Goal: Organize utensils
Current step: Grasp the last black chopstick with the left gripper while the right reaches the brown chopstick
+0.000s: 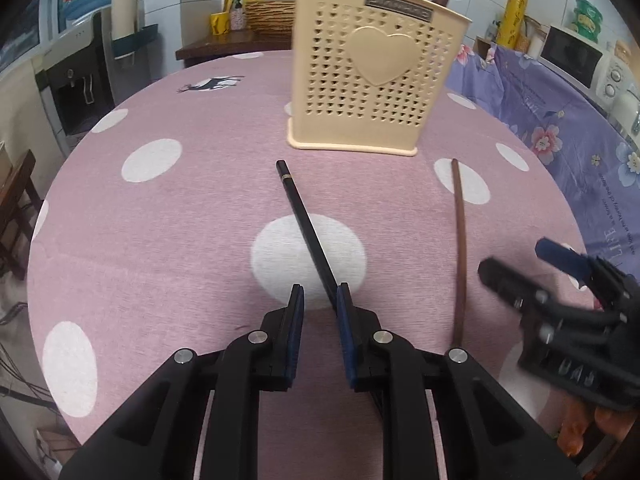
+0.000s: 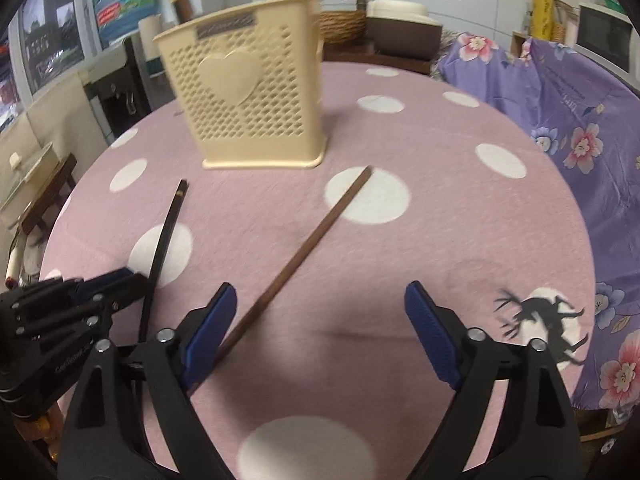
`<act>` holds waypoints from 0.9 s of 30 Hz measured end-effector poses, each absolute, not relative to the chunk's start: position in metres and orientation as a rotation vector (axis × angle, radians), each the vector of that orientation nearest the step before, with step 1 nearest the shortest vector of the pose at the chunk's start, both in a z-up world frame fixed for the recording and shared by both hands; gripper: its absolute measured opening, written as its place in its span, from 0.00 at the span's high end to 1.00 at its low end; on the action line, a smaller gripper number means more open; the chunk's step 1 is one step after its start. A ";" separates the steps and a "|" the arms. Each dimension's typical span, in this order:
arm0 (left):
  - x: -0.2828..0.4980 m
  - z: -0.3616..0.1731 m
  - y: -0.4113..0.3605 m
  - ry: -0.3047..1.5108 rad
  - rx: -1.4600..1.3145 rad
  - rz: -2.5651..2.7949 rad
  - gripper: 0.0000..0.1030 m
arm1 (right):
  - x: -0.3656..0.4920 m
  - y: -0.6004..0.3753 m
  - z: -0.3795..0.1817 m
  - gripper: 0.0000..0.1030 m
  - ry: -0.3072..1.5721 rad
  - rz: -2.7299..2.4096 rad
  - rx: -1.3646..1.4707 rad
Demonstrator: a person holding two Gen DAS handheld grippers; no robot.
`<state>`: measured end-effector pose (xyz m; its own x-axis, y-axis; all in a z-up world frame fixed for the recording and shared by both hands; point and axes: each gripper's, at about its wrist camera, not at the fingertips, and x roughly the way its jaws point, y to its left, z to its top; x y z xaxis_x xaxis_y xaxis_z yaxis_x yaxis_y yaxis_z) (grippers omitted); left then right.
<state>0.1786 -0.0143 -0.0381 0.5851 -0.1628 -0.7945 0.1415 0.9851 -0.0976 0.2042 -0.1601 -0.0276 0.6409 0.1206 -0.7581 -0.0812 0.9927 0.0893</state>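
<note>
A cream perforated utensil holder [image 1: 372, 76] with a heart on its front stands at the far side of the pink dotted table [image 1: 160, 240]; a few utensil handles stick out of its top. It also shows in the right wrist view [image 2: 252, 108]. A black chopstick [image 1: 304, 228] lies on the table, its near end between the fingers of my left gripper [image 1: 320, 300], against the right finger. The left jaws stand a little apart. A brown chopstick [image 2: 304, 252] lies to its right, its near end beside the left finger of my right gripper [image 2: 320, 300], which is wide open.
A purple flowered cloth [image 2: 560, 120] covers furniture to the right of the table. A water dispenser [image 1: 80, 92] stands at the left. A wicker basket [image 1: 268, 16] and bottles sit on a counter behind the table.
</note>
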 end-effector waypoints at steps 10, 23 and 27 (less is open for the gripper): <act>0.174 -0.040 0.007 0.934 -0.112 -0.177 0.84 | 0.189 -0.120 -0.044 0.09 0.943 0.097 -0.086; 0.170 -0.039 0.016 0.931 -0.139 -0.176 0.83 | 0.165 -0.169 -0.038 0.07 0.996 0.060 -0.199; 0.173 -0.039 0.015 0.929 -0.142 -0.176 0.83 | 0.172 -0.192 -0.043 0.08 0.991 0.088 -0.055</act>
<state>0.1728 0.0147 -0.0390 0.5857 -0.2120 -0.7823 0.0894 0.9762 -0.1976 0.1715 -0.1916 -0.0431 0.5444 0.0489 -0.8374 -0.0995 0.9950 -0.0066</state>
